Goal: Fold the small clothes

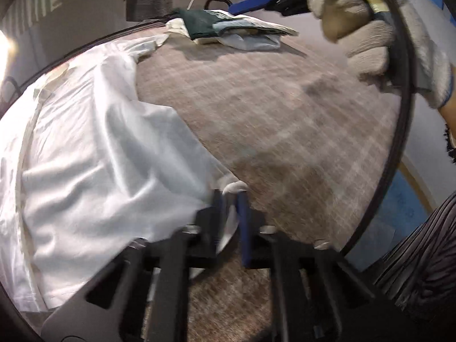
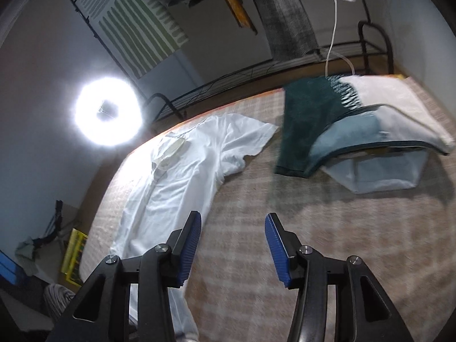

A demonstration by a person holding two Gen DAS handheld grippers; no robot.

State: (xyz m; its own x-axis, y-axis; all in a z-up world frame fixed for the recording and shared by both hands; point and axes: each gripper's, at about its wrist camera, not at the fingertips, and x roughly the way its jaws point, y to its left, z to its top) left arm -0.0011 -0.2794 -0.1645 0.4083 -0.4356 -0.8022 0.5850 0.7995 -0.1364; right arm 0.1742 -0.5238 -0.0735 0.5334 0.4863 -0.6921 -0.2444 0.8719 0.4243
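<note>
My left hand-held gripper (image 1: pixel 231 196) was closed tight on a corner of the crumpled white cotton shirt (image 1: pixel 94 154), with a small tuft of fabric showing between its blue pads. The shirt lay spread across the left side of the bed, on a brown plaid woven mat (image 1: pixel 285 119). My right hand-held gripper (image 2: pixel 233 222), held in a white knitted work glove (image 1: pixel 367 31), hovered above the mat with its jaws about half open and nothing between them. A neat stack of folded clothes (image 2: pixel 356 131), dark green on top of pale blue and white, sat at the far edge of the mat, well apart from the shirt.
</note>
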